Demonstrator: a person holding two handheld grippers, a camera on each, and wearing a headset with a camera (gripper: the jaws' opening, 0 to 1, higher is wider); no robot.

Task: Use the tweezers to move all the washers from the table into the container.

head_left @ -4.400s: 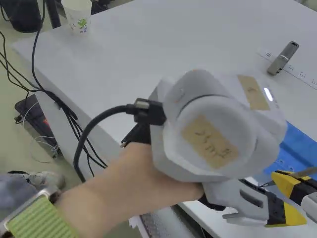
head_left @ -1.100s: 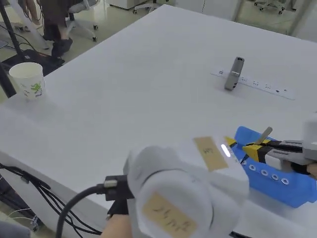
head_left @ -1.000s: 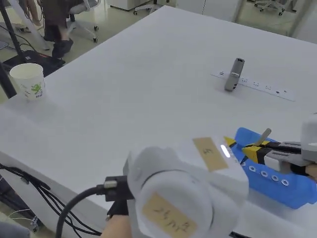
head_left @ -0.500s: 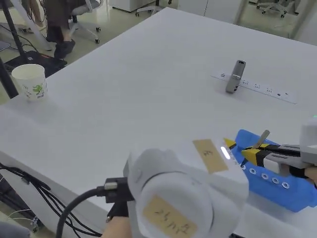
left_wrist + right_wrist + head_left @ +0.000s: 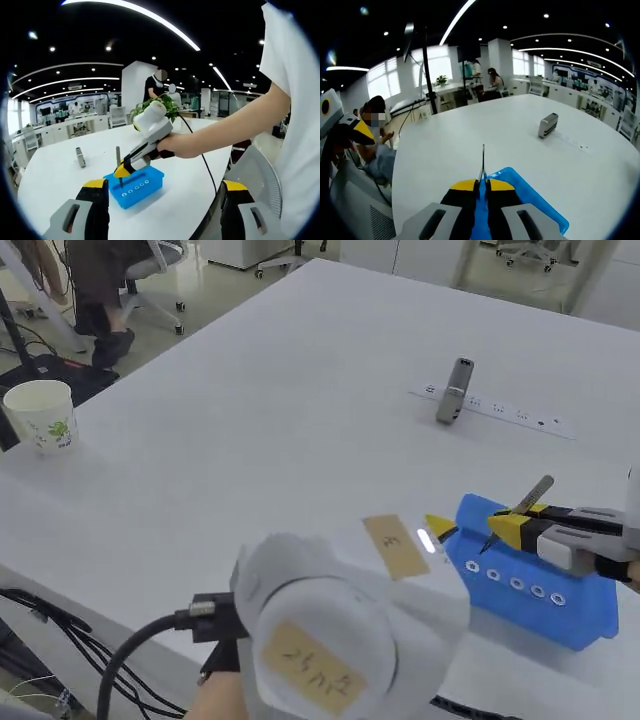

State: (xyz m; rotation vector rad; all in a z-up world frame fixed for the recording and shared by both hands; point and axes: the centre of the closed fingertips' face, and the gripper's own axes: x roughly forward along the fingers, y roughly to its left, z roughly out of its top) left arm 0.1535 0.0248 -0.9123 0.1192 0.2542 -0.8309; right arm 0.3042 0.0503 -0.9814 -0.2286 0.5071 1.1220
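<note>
Left gripper (image 5: 437, 527), near edge of white table (image 5: 300, 370), just left of the blue container (image 5: 580, 625). Bulky white body in the head view's foreground, a hand under it, black cable trailing off its back. From its own camera (image 5: 164, 186) the two yellow-tipped jaws stand spread wide, nothing between them.

Grey oblong device (image 5: 455, 390) on the table well beyond the container, lying on a white power strip (image 5: 510, 414). Same device in the left gripper view (image 5: 80, 156) and the right gripper view (image 5: 548, 125).

Container sits flat on the table between the two grippers. Low blue tray in the left gripper view (image 5: 152, 176); its blue rim runs forward under the jaws in the right gripper view (image 5: 530, 200).

Washers (image 5: 516, 583): small pale rings in a row on the container, also seen from the left gripper (image 5: 135, 187). None made out on the bare table.

Tweezers (image 5: 533, 492) slant down toward the left end of that row. Upright above the container in the left gripper view (image 5: 118, 160), a thin line straight ahead in the right gripper view (image 5: 483, 160). Cannot tell whether the tip touches or holds a washer.

Right gripper (image 5: 505, 530) over the container's right part, jaws pressed together (image 5: 482, 185), pinching the tweezers. A hand and bare forearm hold it in the left gripper view (image 5: 122, 171).
</note>
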